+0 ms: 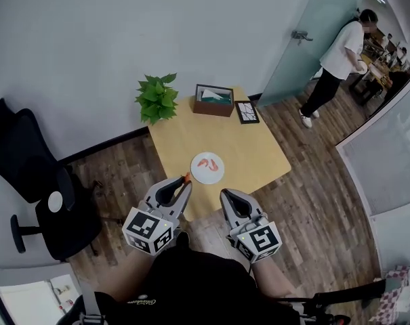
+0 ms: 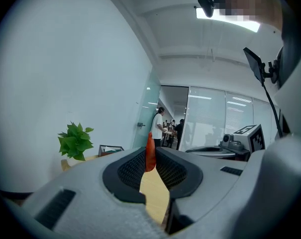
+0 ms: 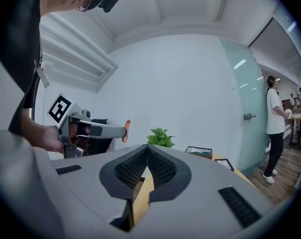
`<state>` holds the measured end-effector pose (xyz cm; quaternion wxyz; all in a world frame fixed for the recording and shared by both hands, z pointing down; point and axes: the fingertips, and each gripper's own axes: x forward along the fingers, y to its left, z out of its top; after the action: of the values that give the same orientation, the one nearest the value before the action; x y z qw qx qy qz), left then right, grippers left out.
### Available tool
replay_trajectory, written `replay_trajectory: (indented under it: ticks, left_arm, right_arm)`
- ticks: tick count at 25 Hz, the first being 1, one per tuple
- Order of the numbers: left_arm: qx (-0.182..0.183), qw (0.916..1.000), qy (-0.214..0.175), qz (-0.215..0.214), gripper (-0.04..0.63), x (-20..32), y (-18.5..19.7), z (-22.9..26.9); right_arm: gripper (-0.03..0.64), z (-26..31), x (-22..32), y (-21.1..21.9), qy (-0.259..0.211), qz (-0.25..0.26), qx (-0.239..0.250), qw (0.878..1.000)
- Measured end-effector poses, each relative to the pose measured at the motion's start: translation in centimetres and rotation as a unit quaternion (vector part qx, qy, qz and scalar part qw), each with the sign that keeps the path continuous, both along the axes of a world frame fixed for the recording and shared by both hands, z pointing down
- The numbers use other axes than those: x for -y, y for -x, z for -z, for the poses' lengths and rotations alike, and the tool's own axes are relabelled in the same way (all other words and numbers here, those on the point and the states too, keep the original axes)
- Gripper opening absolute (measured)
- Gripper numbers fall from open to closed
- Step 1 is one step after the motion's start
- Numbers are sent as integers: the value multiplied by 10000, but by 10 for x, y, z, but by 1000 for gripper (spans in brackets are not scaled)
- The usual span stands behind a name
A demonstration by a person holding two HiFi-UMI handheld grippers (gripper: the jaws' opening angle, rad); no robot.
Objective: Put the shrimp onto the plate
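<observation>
- The left gripper (image 1: 185,181) hangs over the near edge of the wooden table (image 1: 252,147), its jaws pinching a small orange shrimp (image 1: 187,177) at the very tips.
- In the left gripper view the shrimp (image 2: 150,148) stands upright between the ribbed pads, its upper end poking out past them.
- The held shrimp is just near-left of the white plate (image 1: 212,177), not yet over it; other orange shrimp (image 1: 206,162) already lie on the plate.
- The right gripper (image 1: 226,196), near-right of the plate, has its jaws pressed together on nothing.
- The shrimp looks light, thin and smooth, probably a little rubbery. A hold on one end may let it swivel or slip, so a gentle pinch across the thicker middle seems safer.
</observation>
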<state>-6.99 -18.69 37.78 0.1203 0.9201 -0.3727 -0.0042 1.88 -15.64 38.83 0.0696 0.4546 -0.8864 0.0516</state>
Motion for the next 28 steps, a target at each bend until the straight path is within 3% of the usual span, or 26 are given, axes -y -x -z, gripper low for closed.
replay_trajectory:
  ticks: [8,23,28]
  left_arm:
    - [9,9996,104,-254,65,52,7,-10]
    - [165,9997,131,-130,65,71,-35,-9]
    - [199,9995,168,-169,66,70,-50,-11]
  right_arm:
    - [3,-5,49,26,65,-1,-69,10000]
    - [3,19,88,-23,-400,-152,292,9987]
    - [3,13,91,-36,-291,-206,332,9988]
